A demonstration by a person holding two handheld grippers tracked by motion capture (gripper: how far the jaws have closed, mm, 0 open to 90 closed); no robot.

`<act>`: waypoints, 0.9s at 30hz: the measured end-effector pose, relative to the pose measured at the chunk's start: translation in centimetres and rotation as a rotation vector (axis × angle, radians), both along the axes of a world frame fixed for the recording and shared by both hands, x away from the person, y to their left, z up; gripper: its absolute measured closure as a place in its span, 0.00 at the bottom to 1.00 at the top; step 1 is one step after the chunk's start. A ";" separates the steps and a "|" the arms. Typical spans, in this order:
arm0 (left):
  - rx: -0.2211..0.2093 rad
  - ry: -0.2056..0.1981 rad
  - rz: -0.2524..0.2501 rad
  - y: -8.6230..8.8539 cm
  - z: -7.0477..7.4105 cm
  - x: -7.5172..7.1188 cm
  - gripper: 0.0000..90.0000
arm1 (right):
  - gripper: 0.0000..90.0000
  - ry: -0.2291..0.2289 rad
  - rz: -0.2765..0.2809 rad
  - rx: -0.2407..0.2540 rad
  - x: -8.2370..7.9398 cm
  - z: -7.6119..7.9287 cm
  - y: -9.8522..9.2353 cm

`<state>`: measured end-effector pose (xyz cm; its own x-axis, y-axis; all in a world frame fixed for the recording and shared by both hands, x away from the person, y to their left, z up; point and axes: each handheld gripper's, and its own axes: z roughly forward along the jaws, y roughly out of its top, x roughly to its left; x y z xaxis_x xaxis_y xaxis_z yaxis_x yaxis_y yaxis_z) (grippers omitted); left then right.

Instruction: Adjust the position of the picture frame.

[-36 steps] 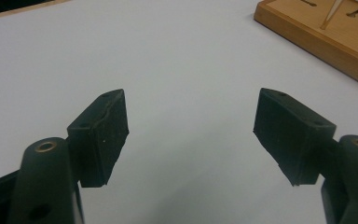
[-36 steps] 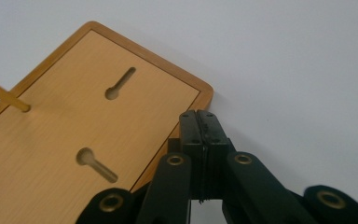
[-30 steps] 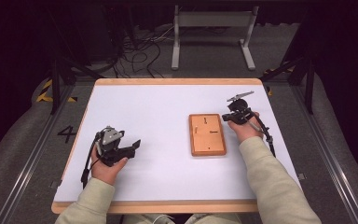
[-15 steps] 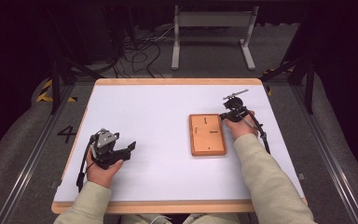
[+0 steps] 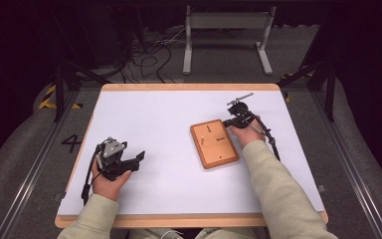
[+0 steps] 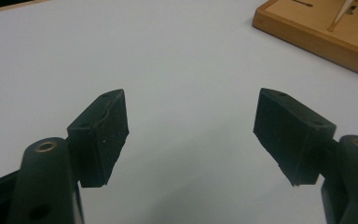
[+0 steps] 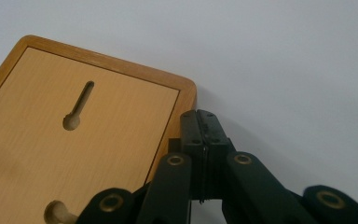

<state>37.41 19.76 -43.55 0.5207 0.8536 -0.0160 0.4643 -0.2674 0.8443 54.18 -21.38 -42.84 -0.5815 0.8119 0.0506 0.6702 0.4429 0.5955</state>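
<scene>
While right gripper [image 7: 204, 122], jaws pressed together and holding nothing visible, sits at the board [image 5: 214, 143] edge mid-table, left gripper [image 6: 191, 135] rests wide apart, empty. Advice: approach the edge squarely, low and slow.

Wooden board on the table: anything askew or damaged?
The wooden board lies skewed, edges not parallel to the table edges. No damage or spill visible. The right gripper, jaws shut, sits at its corner.
</scene>
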 end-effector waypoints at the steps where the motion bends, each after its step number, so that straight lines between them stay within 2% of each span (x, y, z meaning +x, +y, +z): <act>1: 0.000 0.000 0.000 0.0 0.0 0.0 0.29 | 1.00 0.002 0.013 0.001 0.1 0.0 0.4; 2: 0.000 0.000 0.000 0.0 0.0 0.0 0.29 | 1.00 0.002 0.013 0.001 0.1 0.0 0.4; 3: -0.003 0.001 0.000 0.0 0.0 0.0 0.29 | 1.00 0.004 0.048 0.006 0.2 -0.1 1.3; 5: -0.002 0.001 0.001 0.0 0.0 0.0 0.29 | 1.00 0.010 0.061 0.006 0.3 -0.2 1.8; 7: -0.003 0.000 0.002 0.1 0.0 0.1 0.29 | 1.00 0.028 0.091 -0.006 0.5 -0.4 2.9; 11: -0.005 0.002 0.001 0.1 -0.1 0.1 0.29 | 1.00 0.022 0.156 -0.027 0.6 -0.5 5.1; 13: -0.007 0.003 0.002 0.1 -0.1 0.1 0.29 | 1.00 0.016 0.215 -0.047 0.4 -0.5 6.9; 15: -0.006 0.005 0.003 0.2 -0.1 0.2 0.29 | 1.00 0.015 0.236 -0.050 0.3 -0.5 7.5; 16: -0.006 0.008 0.001 0.2 -0.1 0.2 0.29 | 1.00 0.017 0.288 -0.052 0.2 -0.6 8.5; 17: -0.007 0.007 0.002 0.2 -0.1 0.2 0.29 | 1.00 0.017 0.288 -0.052 0.2 -0.6 8.5; 19: -0.007 0.012 -0.002 0.2 -0.2 0.2 0.29 | 1.00 0.024 0.325 -0.043 0.0 -0.6 9.3; 21: -0.007 0.013 -0.005 0.2 -0.2 0.3 0.30 | 1.00 0.027 0.385 -0.027 -0.4 -0.8 10.4; 24: -0.004 0.024 -0.011 0.0 -0.3 0.5 0.31 | 1.00 0.010 0.392 -0.041 -0.6 -0.7 10.7; 26: 0.000 0.034 -0.021 -0.2 -0.4 0.7 0.33 | 1.00 -0.040 0.353 -0.040 -1.0 -0.2 10.6; 27: -0.004 0.042 -0.029 -0.3 -0.6 0.9 0.43 | 1.00 -0.078 0.309 -0.023 -1.2 0.5 9.8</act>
